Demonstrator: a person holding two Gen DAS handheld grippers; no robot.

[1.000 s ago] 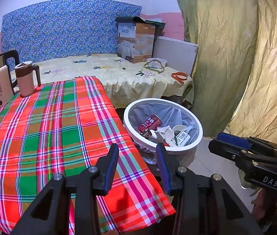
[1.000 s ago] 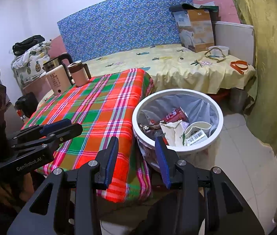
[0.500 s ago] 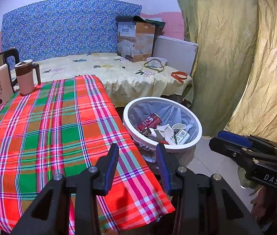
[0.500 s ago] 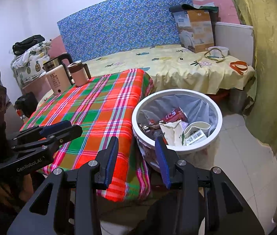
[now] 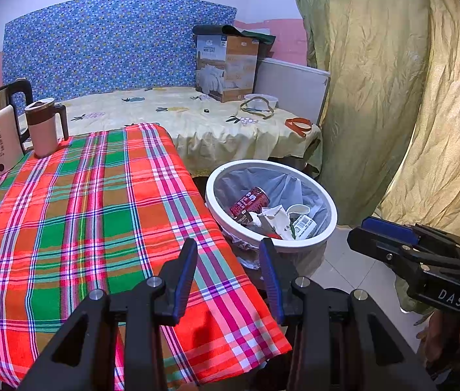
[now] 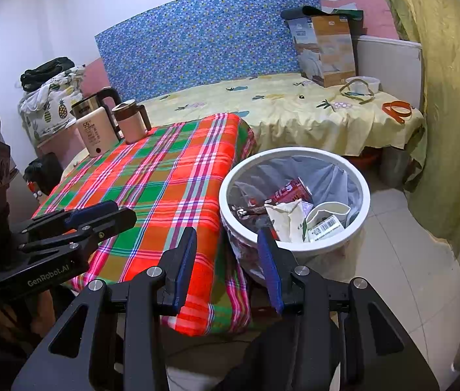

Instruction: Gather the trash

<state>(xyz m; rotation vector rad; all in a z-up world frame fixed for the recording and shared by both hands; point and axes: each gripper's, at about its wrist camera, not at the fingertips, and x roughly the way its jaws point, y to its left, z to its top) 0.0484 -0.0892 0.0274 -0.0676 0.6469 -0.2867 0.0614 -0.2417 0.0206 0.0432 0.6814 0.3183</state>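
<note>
Trash (image 5: pixel 270 216) sat inside white bin (image 5: pixel 212 202) beside plaid table (image 5: pixel 67 208). Left gripper (image 5: pixel 228 257) and right gripper (image 6: pixel 226 244) hovered near, jaws spread, grasping nothing.

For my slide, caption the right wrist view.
Empty open right tool facing the trash bin beside the plaid table.
</note>
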